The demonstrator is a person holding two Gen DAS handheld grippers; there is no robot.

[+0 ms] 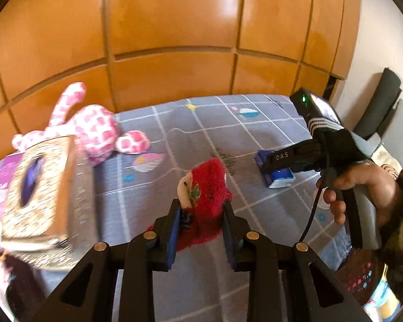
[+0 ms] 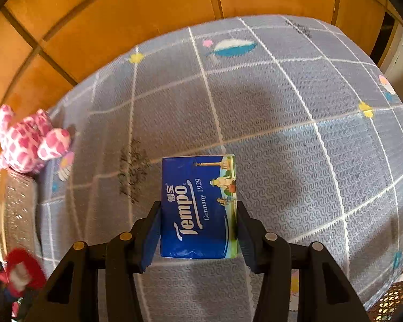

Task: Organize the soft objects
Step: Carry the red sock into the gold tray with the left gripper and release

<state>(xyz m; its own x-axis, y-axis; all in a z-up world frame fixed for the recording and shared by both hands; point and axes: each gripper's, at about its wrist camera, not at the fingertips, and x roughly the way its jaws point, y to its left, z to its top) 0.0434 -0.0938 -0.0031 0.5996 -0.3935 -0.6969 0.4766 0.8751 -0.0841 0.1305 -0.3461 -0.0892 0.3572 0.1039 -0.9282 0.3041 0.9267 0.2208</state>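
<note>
My left gripper [image 1: 201,222] clamps the red plush toy [image 1: 204,196], raised above the bedspread [image 1: 255,139] beside the glittery box [image 1: 37,187]. My right gripper [image 2: 198,230] squeezes the tissue pack [image 2: 198,204] lying right of that box. I judge both mid-carry; next, lower the toy into the box.

Left gripper [image 1: 201,222] angled down, jaws clamped on a red plush toy [image 1: 204,201]. Right gripper [image 2: 198,230] pitched steeply down, pads pressed on both sides of a Tempo tissue pack [image 2: 198,206]. Right hand [image 1: 362,187] wraps its grey handle at the right.
</note>
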